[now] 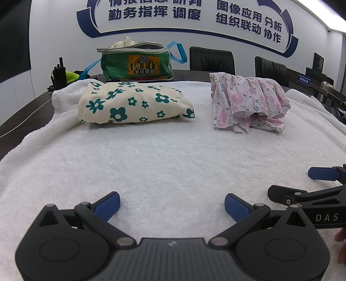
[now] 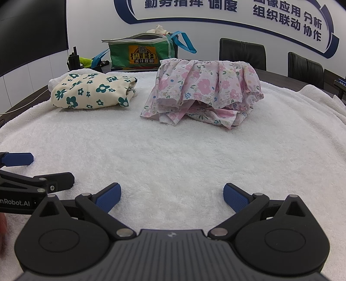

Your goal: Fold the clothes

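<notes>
A: Starting nearest. Left gripper (image 1: 172, 205) sits low over the white towel (image 1: 173, 155), blue pads spread wide, nothing between them. Right gripper (image 2: 170, 195) reads the same from its own camera: pads well apart, holding nothing, only bare towel (image 2: 173, 151) below.

B: Do they see each other?

A: Yes. Right gripper (image 1: 311, 183) shows at 3 o'clock in the left wrist view; left gripper (image 2: 41, 168) shows at 9 o'clock in the right wrist view. Side by side, both near the towel's front edge.

B: Clothes?

A: Two folded bundles farther back on the towel, well apart from both grippers. Cream garment with green flowers (image 1: 134, 103) at 11 o'clock, folded flat. Pink floral ruffled garment (image 1: 248, 101) at 1 o'clock, folded but lumpier, hem layers showing in front. Clear gap of towel between them.

B: Beyond?

A: Green bag (image 1: 136, 62) with blue straps at 12 o'clock, unzipped, pale cloth poking out. Black chairs (image 1: 212, 60) behind, then wall lettering (image 1: 194, 15).
</notes>
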